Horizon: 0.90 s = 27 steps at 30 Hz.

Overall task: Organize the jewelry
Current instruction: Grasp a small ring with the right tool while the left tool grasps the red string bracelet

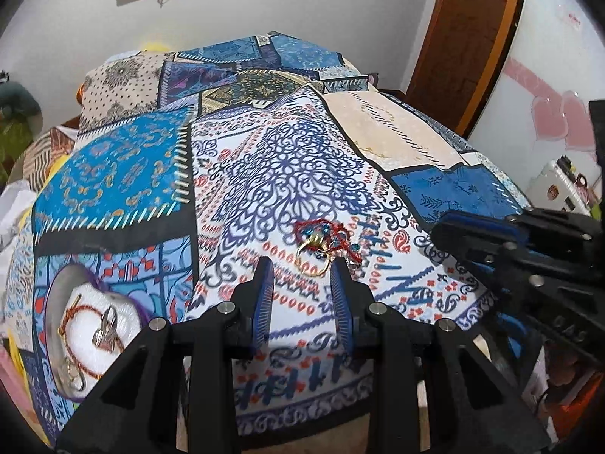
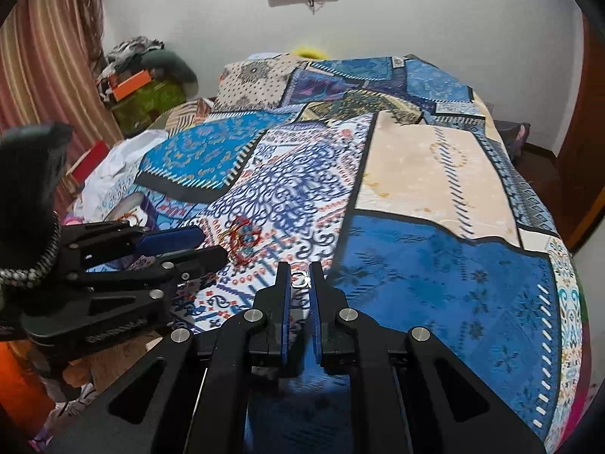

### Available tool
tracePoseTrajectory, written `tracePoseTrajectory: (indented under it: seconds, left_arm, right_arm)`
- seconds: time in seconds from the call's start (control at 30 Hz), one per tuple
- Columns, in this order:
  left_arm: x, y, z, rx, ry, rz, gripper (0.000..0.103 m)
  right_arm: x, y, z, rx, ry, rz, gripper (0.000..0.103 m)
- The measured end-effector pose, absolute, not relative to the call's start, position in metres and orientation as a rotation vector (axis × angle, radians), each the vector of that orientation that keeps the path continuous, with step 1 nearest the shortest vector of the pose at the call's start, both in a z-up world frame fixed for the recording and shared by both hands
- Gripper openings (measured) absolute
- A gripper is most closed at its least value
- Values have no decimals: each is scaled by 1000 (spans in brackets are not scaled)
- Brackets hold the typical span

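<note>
A gold ring (image 1: 311, 261) tangled with a red thread bracelet with blue stones (image 1: 325, 232) lies on the patterned bedspread (image 1: 287, 166). My left gripper (image 1: 302, 268) is open, its fingertips on either side of the ring just above the cloth. A white jewelry dish (image 1: 87, 325) at lower left holds a red cord bracelet (image 1: 75, 314) and a silver piece (image 1: 106, 331). In the right wrist view the jewelry pile (image 2: 244, 240) lies just past the left gripper (image 2: 211, 246). My right gripper (image 2: 300, 270) is nearly closed on a small silver ring (image 2: 300, 279) at its tips.
The bedspread (image 2: 435, 265) covers a bed. My right gripper (image 1: 491, 234) reaches in from the right in the left wrist view. Clutter and boxes (image 2: 140, 83) sit by a striped curtain (image 2: 45, 56). A wooden door frame (image 1: 465, 38) stands at the back right.
</note>
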<state>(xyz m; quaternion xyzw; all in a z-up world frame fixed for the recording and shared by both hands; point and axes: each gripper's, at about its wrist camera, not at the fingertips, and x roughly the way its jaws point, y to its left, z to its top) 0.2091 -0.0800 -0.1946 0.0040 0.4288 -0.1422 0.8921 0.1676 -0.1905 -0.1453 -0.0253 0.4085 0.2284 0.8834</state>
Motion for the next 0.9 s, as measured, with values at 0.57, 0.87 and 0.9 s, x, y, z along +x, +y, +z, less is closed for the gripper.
tracePoseTrajectory:
  seconds: [0.57, 0.87, 0.9]
  left_arm:
    - [204, -85, -191, 26, 881, -293, 0]
    - [190, -74, -183, -24, 897, -305, 2]
    - [190, -73, -181, -36, 902, -309, 2]
  right_arm:
    - [164, -202, -140, -1, 829, 485, 8]
    - [158, -202, -132, 1, 811, 486, 8]
    - [158, -202, -132, 3, 810, 487, 8]
